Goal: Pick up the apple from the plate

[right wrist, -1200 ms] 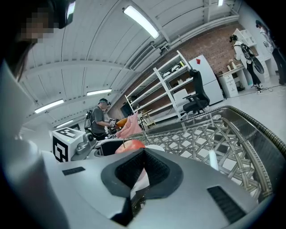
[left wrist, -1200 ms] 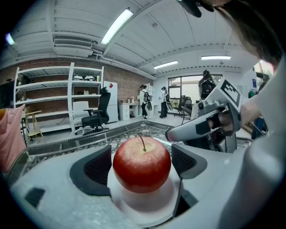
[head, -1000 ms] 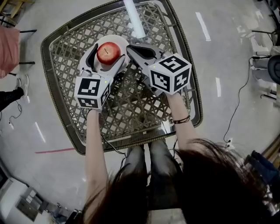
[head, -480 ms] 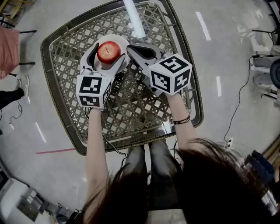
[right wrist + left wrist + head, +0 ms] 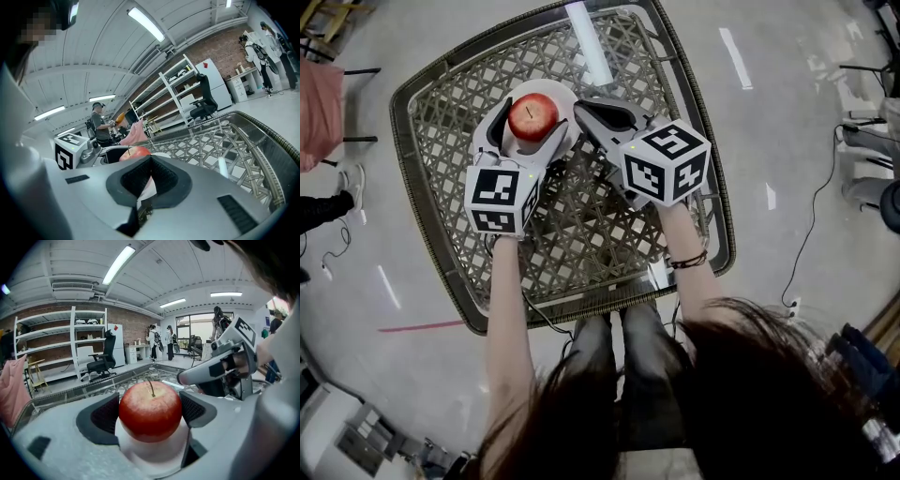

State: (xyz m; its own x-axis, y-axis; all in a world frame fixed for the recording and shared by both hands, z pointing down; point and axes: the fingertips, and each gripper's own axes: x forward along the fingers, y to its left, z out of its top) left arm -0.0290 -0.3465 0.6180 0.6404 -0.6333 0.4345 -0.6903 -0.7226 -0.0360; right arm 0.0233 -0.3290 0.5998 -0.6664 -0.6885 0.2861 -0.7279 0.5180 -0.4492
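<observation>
A red apple (image 5: 532, 115) stands stem-up on a small white plate (image 5: 566, 97) at the far middle of the wicker table (image 5: 581, 234). My left gripper (image 5: 532, 112) reaches over the plate with a jaw on either side of the apple. In the left gripper view both dark pads (image 5: 104, 416) press against the sides of the apple (image 5: 150, 411), which still rests on the plate (image 5: 150, 453). My right gripper (image 5: 586, 112) lies just right of the plate, shut and empty. In the right gripper view its pads (image 5: 159, 176) meet, with the apple (image 5: 133, 152) behind them.
The square table has a raised woven rim (image 5: 422, 234) and a glossy top. A long white streak (image 5: 589, 42) lies on it beyond the plate. A pink garment (image 5: 319, 103) and a person's shoe (image 5: 347, 183) are on the floor at left. A cable (image 5: 811, 225) trails at right.
Almost nothing differs: the whole head view has slid down a few pixels. Both grippers, the apple and the plate keep the same positions relative to each other.
</observation>
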